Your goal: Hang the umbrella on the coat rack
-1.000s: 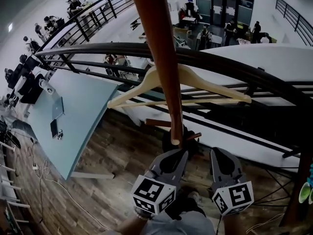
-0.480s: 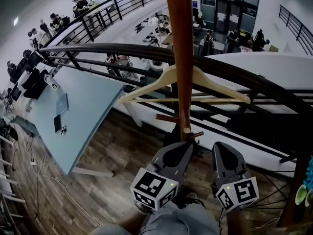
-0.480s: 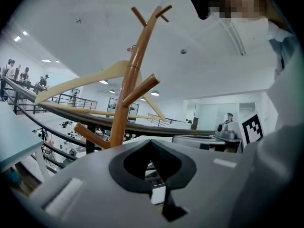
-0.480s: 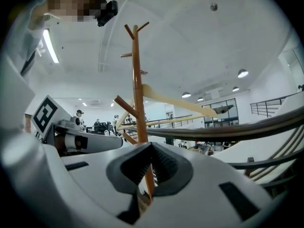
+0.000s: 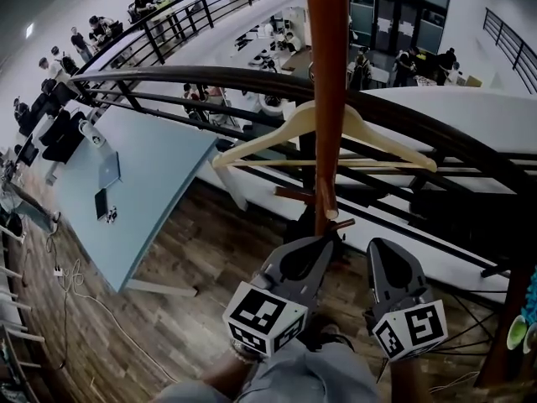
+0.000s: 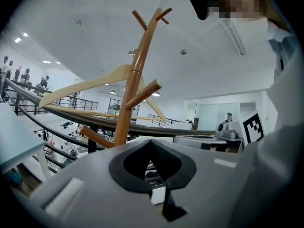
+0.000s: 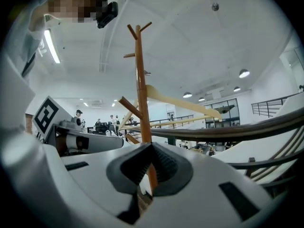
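Observation:
The brown wooden coat rack (image 5: pixel 329 99) rises straight ahead of me, close by. A pale wooden hanger (image 5: pixel 277 133) hangs on it. A short peg (image 5: pixel 325 201) sticks out low on the pole. My left gripper (image 5: pixel 323 240) points up at the pole's lower part, its jaws shut with nothing between them. My right gripper (image 5: pixel 379 243) stands beside it to the right, also shut and empty. The left gripper view shows the rack (image 6: pixel 135 80) and hanger (image 6: pixel 95 82) above the closed jaws (image 6: pixel 151 142). The right gripper view shows the same pole (image 7: pixel 141 89) behind its jaws (image 7: pixel 151 146). No umbrella shows in any view.
A dark curved railing (image 5: pixel 210 78) runs just behind the rack, with a lower hall and people beyond. A light blue table (image 5: pixel 143 191) stands at the left with a laptop (image 5: pixel 107 172) on it. Cables lie on the wood floor (image 5: pixel 75 284). Green objects (image 5: pixel 524 330) sit at the right edge.
The view has swung, so the rack pole now stands more upright and further right in the picture. Both grippers stay shut and have hardly moved.

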Available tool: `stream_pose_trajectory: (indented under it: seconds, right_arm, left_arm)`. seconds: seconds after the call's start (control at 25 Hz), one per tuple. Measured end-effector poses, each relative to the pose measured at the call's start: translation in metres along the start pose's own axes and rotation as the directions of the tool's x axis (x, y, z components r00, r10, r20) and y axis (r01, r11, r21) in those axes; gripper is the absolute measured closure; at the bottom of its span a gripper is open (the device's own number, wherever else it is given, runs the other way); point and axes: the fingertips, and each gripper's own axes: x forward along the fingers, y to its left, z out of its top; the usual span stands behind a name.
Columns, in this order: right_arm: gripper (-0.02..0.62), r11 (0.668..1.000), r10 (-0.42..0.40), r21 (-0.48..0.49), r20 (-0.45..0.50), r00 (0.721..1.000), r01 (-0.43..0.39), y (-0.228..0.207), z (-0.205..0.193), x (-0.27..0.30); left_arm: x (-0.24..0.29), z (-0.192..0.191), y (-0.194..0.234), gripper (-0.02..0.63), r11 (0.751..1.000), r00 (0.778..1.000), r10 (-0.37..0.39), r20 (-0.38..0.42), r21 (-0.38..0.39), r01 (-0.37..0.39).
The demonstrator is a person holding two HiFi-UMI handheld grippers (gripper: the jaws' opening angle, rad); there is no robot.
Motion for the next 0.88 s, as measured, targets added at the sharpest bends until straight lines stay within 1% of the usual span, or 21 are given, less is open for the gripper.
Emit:
stream_pose_trajectory:
  seconds: [0.28,0.88]
  right_arm:
    - [0.594,1.000,-0.003,0.008,-0.021,1.000,0.003,0.0025,-0.0075,-0.0005]
    - [0.594,1.000,-0.012,0.011,-0.029,1.000,0.012,-0.0008,-0.0087,-0.0041]
  left_arm:
    - [0.0003,-0.0041,0.0015,0.601,1.000,1.000,-0.007,-0.010,-0.006,0.007]
    - [0.0047,-0.0060,-0.0040,0.600,1.000,1.000,-0.022,-0.017,-0.009,0.022]
